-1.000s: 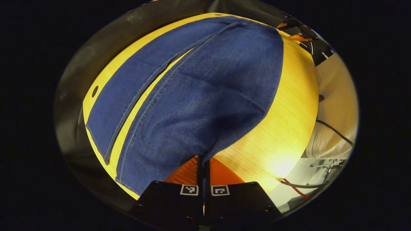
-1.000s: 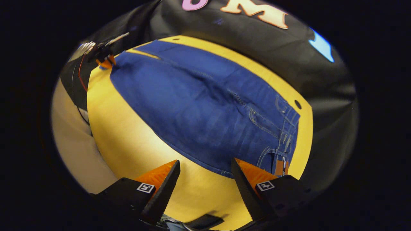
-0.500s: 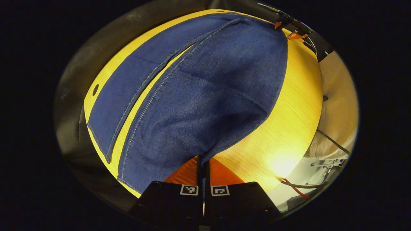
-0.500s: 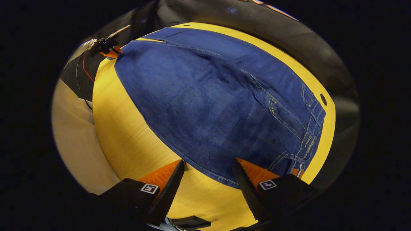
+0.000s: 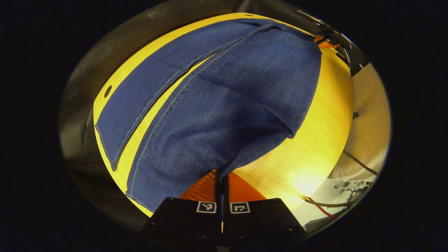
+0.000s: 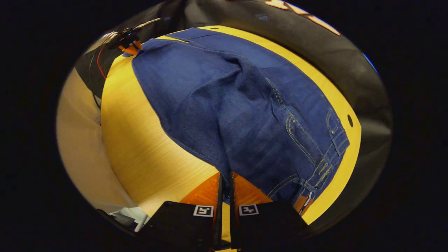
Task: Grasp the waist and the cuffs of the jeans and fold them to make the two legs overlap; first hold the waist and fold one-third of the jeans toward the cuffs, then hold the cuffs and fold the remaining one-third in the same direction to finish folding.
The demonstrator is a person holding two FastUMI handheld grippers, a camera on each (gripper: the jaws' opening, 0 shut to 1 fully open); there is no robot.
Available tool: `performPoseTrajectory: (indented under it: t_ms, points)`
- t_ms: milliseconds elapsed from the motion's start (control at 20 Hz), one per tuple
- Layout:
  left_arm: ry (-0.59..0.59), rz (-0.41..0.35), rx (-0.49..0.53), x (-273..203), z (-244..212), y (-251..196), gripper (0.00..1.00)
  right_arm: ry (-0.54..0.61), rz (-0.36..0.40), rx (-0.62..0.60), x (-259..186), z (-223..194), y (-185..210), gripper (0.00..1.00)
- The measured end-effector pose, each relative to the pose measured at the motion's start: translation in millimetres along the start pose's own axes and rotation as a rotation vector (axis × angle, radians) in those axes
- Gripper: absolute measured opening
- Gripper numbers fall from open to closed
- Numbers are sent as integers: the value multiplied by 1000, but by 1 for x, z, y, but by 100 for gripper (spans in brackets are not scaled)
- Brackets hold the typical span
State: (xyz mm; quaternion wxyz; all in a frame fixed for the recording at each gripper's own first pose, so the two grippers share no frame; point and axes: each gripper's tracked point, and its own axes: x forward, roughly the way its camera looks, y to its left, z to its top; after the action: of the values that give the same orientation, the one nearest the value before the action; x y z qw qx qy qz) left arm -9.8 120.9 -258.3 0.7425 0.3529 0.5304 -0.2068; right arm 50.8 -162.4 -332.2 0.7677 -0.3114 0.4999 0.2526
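In the left gripper view, the left gripper (image 5: 221, 175) sits at the bottom with its two fingers pressed together on the near edge of the jeans (image 5: 224, 101), pinching the cloth of one leg close to its cuff end. The jeans lie spread over a yellow wooden table (image 5: 315, 147), the gripped leg raised a little into a soft hump, the other leg (image 5: 140, 101) flat beside it with a thin strip of tabletop between them. At the far end of the jeans, near the table's edge, the right gripper (image 5: 323, 40) is seen small against the cloth. In the right gripper view, the right gripper (image 6: 224, 178) is closed on the near edge of the jeans (image 6: 245, 112) by the waist, both fingers pressed on the fabric, which bunches into a ridge rising away from them. The waistband (image 6: 329, 164) with its belt loops lies to the right on the table (image 6: 140, 150). At the far corner of the jeans, the left gripper (image 6: 131, 45) meets the cuff end.
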Motion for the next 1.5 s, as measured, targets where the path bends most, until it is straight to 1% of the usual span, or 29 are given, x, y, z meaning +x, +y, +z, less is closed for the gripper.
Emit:
performPoseTrajectory:
  t_ms: [50,100,150,200,300,400,500,550,600,700,750,800,850,950,1050,1200,1250,1400,1450,1500]
  points:
    - [-13,13,-25,0,0,0,0,7,-14,46,-8,1,4,11]
    - [-33,28,-55,0,1,0,0,13,-30,106,-14,5,-1,11]
    - [-54,45,-81,0,2,1,0,13,-54,164,-16,1,-3,6]
    - [-72,68,-119,-1,1,3,0,5,-83,203,-15,1,-4,3]
    - [-75,125,-221,-4,-2,4,0,-4,-157,276,-14,-2,-2,3]
    - [-113,214,-285,-12,4,14,0,-38,-236,349,-18,0,-4,3]
    - [-157,308,-349,-29,14,25,0,-100,-304,442,-31,14,-10,3]
    - [-184,343,-389,-39,21,30,0,-130,-337,489,-41,25,-15,3]
    - [-217,380,-427,-54,29,38,0,-162,-364,521,-53,39,-23,3]
    - [-272,438,-483,-77,49,54,0,-231,-417,543,-72,64,-42,3]
    - [-288,470,-491,-90,59,62,0,-255,-441,546,-79,76,-50,0]
    - [-302,505,-492,-98,71,71,0,-274,-456,556,-83,89,-61,2]
    - [-319,542,-486,-106,85,84,0,-301,-472,564,-85,105,-74,2]
    - [-327,606,-455,-119,115,119,0,-348,-510,569,-93,138,-106,3]
    - [-339,663,-427,-120,139,153,0,-382,-540,569,-88,168,-137,2]
    - [-319,685,-394,-106,174,192,0,-391,-556,565,-60,198,-171,2]
    - [-313,684,-391,-95,185,206,0,-384,-552,572,-46,204,-182,0]
    - [-256,685,-367,-53,204,243,0,-369,-522,603,-1,218,-207,2]
    - [-240,681,-350,-37,212,251,0,-364,-511,608,16,221,-215,2]
    - [-222,686,-326,-27,217,250,0,-355,-509,606,32,224,-224,0]
